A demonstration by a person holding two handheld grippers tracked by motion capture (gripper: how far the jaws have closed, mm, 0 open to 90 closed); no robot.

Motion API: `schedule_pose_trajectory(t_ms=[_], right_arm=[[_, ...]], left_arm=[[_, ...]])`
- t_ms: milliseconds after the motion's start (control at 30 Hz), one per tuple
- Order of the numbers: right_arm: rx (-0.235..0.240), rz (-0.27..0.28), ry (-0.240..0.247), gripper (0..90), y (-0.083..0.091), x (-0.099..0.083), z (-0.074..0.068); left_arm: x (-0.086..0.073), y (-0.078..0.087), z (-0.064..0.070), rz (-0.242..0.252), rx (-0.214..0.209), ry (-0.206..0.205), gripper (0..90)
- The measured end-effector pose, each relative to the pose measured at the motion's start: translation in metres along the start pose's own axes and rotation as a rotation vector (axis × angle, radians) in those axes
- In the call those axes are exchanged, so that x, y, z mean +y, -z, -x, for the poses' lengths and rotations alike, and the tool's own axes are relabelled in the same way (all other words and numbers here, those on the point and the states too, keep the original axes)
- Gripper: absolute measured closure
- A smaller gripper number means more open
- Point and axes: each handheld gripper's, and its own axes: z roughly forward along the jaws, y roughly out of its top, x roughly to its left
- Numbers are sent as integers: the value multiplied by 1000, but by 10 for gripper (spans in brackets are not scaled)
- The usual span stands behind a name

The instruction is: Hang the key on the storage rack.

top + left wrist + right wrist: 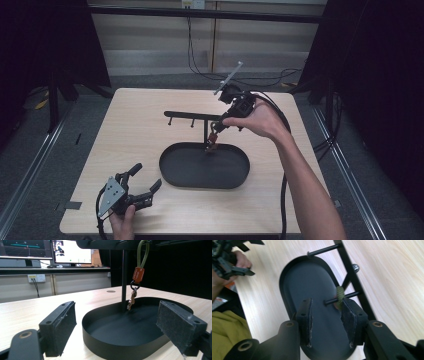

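Observation:
A keychain with an olive cord loop [142, 255], an orange tag [138, 275] and a metal clip [131, 300] hangs from a peg [352, 294] of a black stand [192, 116]. The stand rises out of a black oval tray [170, 172]. My right gripper [222, 126] is held at that peg, open, with the cord loop [340, 296] just beyond its right jaw, close to the tip. The clip [211, 145] dangles above the tray. My left gripper [147, 176] rests at the table's front left, open and empty, facing the tray [105, 345].
The stand's crossbar carries two more bare pegs [171, 122] to the left. Light wooden table [135, 125] surrounds the tray. Cables trail from both grippers. Monitors [70, 251] stand on a bench beyond the table. The other hand and left gripper [237, 267] show far off.

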Motion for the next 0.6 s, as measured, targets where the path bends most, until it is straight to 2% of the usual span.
schedule_pose_trajectory(t_ms=[67,100,200,267,400,467,533,600], right_arm=[[2,24,7,631,0,-4,-1],[-13,50,22,659,-2,-9,-4],[-19,90,36,648,-2,-15,-8],[-27,121,31,657,-2,-20,-10],[-61,216,38,684,-3,-34,-14],[-51,253,31,687,-4,-40,-15],[-76,267,27,681,-6,-46,-17],[-66,317,11,666,-6,-53,-19]], left_arm=[[0,0,0,-2,3,-4,157],[0,0,0,-3,0,-3,157],[0,0,0,-3,0,-4,157],[0,0,0,-3,3,-6,157],[0,0,0,-5,3,-7,157],[0,0,0,-1,0,0,157],[0,0,0,-1,1,-1,157],[0,0,0,-1,0,0,157]])
